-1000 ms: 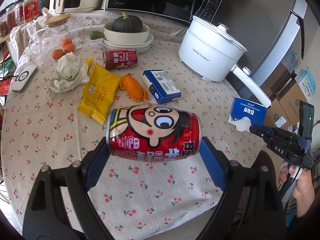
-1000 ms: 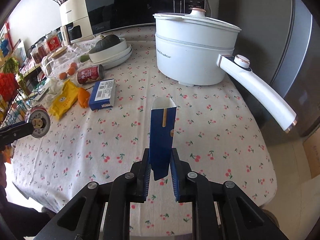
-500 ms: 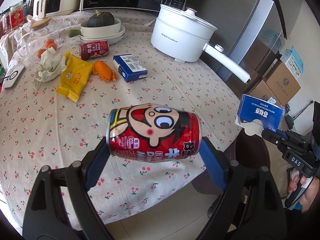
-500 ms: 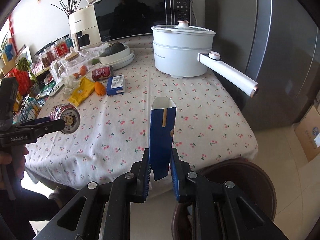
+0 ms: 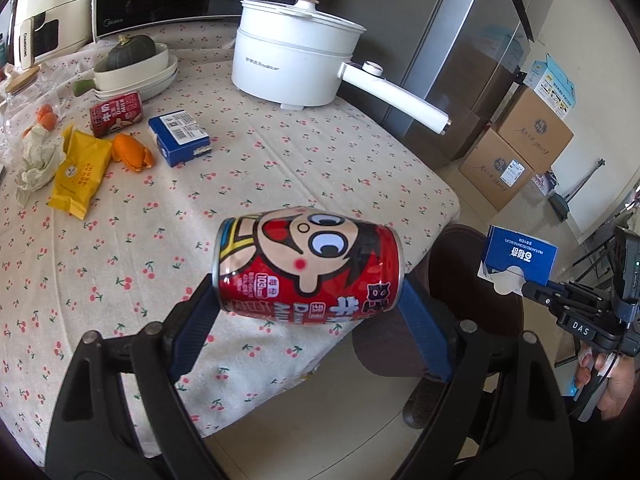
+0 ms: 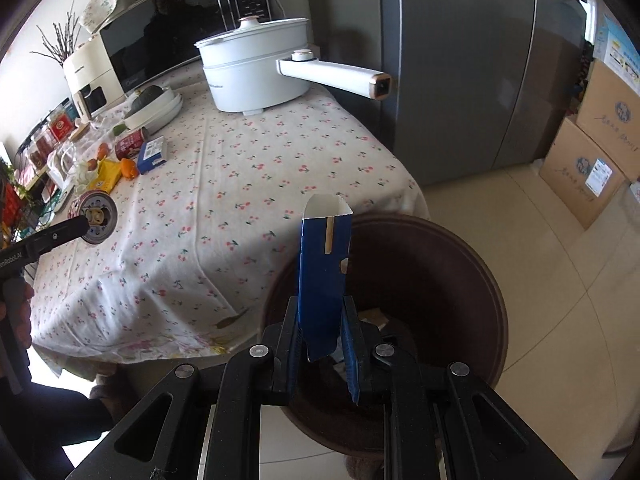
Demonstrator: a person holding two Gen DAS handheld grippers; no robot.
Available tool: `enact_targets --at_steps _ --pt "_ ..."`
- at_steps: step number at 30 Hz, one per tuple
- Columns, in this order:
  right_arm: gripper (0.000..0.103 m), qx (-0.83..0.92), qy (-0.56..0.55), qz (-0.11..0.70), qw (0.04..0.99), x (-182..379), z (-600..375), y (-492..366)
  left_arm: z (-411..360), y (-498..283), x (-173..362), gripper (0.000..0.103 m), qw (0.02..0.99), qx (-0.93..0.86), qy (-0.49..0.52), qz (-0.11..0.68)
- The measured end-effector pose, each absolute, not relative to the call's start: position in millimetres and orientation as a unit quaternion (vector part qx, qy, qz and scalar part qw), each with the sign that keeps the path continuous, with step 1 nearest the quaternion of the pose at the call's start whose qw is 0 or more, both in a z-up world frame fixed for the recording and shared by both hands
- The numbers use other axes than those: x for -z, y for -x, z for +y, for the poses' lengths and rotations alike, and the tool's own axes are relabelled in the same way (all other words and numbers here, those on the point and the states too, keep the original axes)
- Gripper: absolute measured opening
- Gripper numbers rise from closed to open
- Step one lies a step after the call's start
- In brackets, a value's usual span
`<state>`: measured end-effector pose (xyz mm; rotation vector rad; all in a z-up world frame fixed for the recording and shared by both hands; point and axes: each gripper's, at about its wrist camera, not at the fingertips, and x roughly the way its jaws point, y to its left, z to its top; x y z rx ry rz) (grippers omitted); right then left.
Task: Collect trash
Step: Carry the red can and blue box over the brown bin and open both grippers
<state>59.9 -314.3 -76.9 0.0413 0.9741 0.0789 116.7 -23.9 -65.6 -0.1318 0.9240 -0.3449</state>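
My left gripper (image 5: 308, 308) is shut on a red cartoon drink can (image 5: 308, 264), held sideways above the table's front edge; the can also shows in the right wrist view (image 6: 93, 218). My right gripper (image 6: 324, 344) is shut on a flat blue carton (image 6: 324, 276), held upright over a round dark brown bin (image 6: 460, 280) on the floor beside the table. The carton shows in the left wrist view (image 5: 520, 256) above the bin (image 5: 452, 248). Some trash lies in the bin's bottom.
On the cherry-print tablecloth (image 5: 240, 184) lie a second red can (image 5: 116, 114), a blue box (image 5: 180, 138), orange peel (image 5: 132, 154), a yellow wrapper (image 5: 78, 174) and crumpled paper (image 5: 38, 162). A white pot (image 5: 296, 64), stacked bowls with a squash (image 5: 134, 64), a fridge (image 6: 460, 60) and cardboard boxes (image 5: 524, 148) stand around.
Both grippers have pulled back from the table toward its front right edge. The right gripper with the carton is now over the bin. Both still hold their items.
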Motion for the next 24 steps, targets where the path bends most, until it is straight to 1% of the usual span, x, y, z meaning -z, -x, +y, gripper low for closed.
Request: enact_targets --at_steps 9,13,15,17,24 --pt "0.020 0.008 -0.037 0.492 0.870 98 -364 -42 -106 -114 79 0.088 0.861 0.231 0.019 0.453" --pt "0.024 0.029 -0.046 0.501 0.864 105 -380 -40 -141 -112 85 0.088 0.852 0.258 0.001 0.455" --pt "0.035 0.036 -0.044 0.502 0.863 107 -386 -39 -155 -111 88 0.088 0.848 0.270 -0.007 0.456" --pt "0.040 0.042 -0.038 0.502 0.863 108 -388 -37 -167 -110 91 0.088 0.843 0.281 -0.016 0.458" --pt "0.044 0.047 -0.035 0.504 0.862 109 -395 -35 -192 -109 102 0.088 0.829 0.312 -0.036 0.463"
